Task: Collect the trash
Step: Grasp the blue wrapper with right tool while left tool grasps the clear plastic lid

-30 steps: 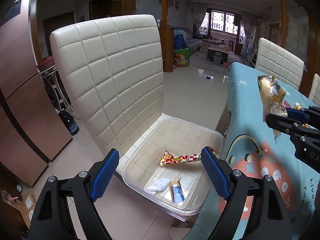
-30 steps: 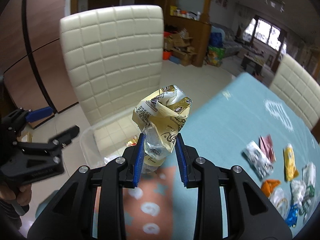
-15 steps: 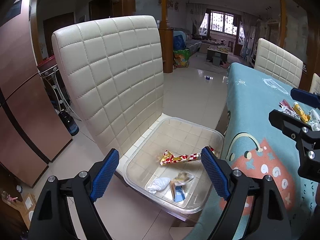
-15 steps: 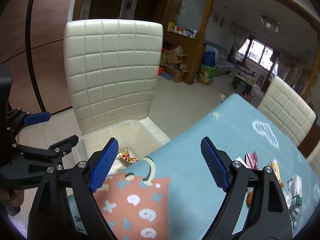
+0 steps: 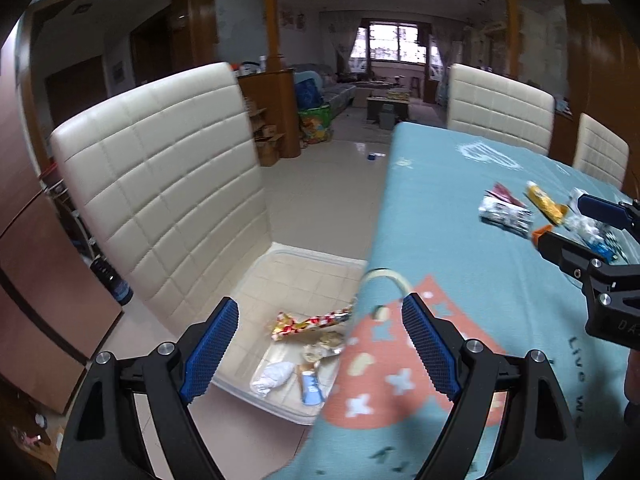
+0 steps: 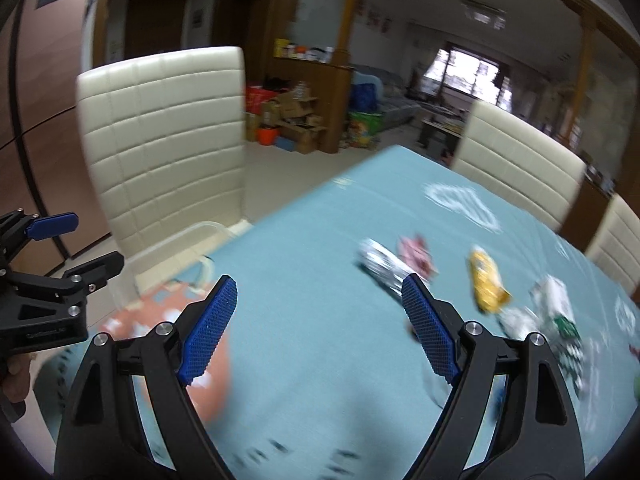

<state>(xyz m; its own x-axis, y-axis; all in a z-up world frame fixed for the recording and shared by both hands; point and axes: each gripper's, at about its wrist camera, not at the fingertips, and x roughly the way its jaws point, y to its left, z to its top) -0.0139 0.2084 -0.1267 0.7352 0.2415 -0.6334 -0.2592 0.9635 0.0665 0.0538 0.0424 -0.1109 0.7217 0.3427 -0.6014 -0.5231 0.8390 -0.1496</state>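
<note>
A clear plastic bin (image 5: 256,280) sits on a cream chair seat beside the table. It holds a red and gold wrapper (image 5: 308,322), a crumpled yellow wrapper (image 5: 324,346), a white wad (image 5: 276,374) and a blue packet (image 5: 310,386). Several wrappers lie on the blue tablecloth, among them a silver one (image 6: 380,266), a pink one (image 6: 414,252) and a yellow one (image 6: 486,282). My left gripper (image 5: 320,344) is open and empty above the bin's edge. My right gripper (image 6: 318,330) is open and empty above the tablecloth, left of the wrappers.
The cream quilted chair (image 5: 160,184) backs the bin. Two more cream chairs (image 6: 516,168) stand at the table's far side. The tablecloth (image 6: 320,240) has an orange patch at its near corner. A wooden cabinet (image 5: 24,280) stands at left.
My right gripper opened and dropped the crumpled yellow wrapper into the bin. Both grippers then swung right toward the table; the right one now faces the wrappers.
</note>
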